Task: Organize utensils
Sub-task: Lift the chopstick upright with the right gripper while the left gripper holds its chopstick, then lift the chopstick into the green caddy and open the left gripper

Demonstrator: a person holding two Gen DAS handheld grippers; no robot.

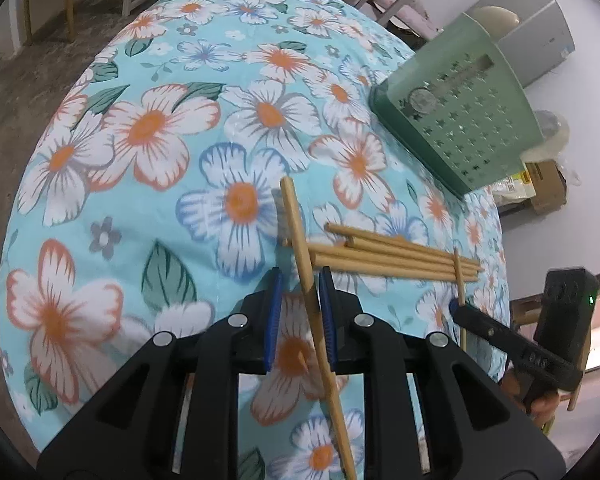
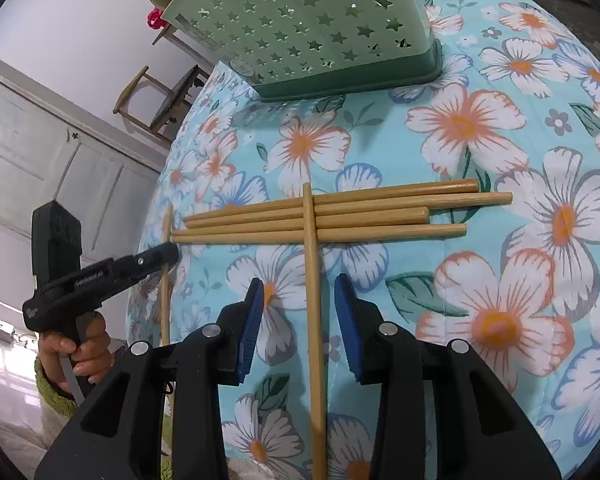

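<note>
A table under a floral cloth [image 1: 148,128] carries a green basket [image 1: 468,120] with star-shaped holes near one edge. Near the adjoining edge lie four chopsticks [image 2: 320,216] side by side. A fifth chopstick [image 2: 314,300] lies across them, running between the spread blue pads of the right gripper [image 2: 299,286], which do not touch it. A sixth chopstick [image 1: 314,308] crosses the other end, between the parted pads of the left gripper [image 1: 300,280], its contact unclear.

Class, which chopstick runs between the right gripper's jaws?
The single chopstick lying crosswise on top of the four side-by-side chopsticks; those four lie parallel, beyond the open jaws.
</note>
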